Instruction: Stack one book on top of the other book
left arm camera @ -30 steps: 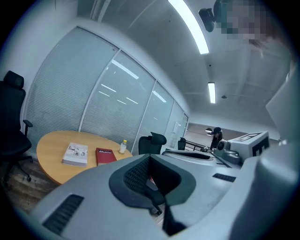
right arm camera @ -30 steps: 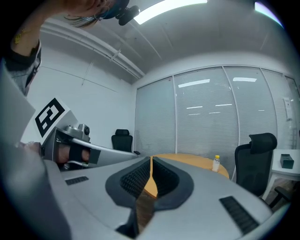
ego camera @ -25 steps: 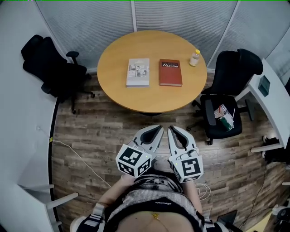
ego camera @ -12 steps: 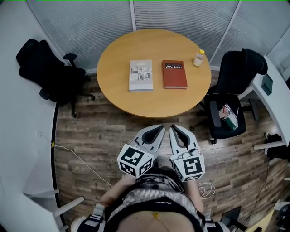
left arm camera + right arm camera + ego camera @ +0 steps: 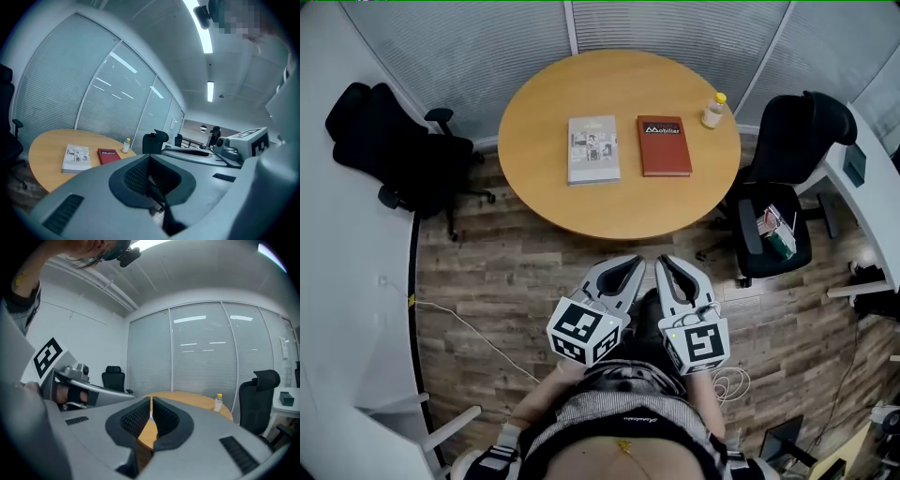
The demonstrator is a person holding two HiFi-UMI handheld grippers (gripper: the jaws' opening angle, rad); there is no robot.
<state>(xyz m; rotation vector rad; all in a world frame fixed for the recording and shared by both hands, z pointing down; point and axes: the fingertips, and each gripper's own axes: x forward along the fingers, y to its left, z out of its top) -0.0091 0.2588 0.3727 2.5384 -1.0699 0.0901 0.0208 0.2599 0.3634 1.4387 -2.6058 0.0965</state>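
Left claw (image 5: 628, 267) and right claw (image 5: 666, 265) are being held shut, empty; grey book (image 5: 592, 149), red book (image 5: 664, 145) lying apart on desk (image 5: 619, 211).

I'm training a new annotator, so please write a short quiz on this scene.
1. True or false: the red book lies on top of the grey book.
2. What else stands on the table? A) bottle B) mug C) laptop
3. Fill in: the left claw and right claw are both ____ and hold nothing.
Key: 1 false, they lie side by side; 2 A; 3 shut.
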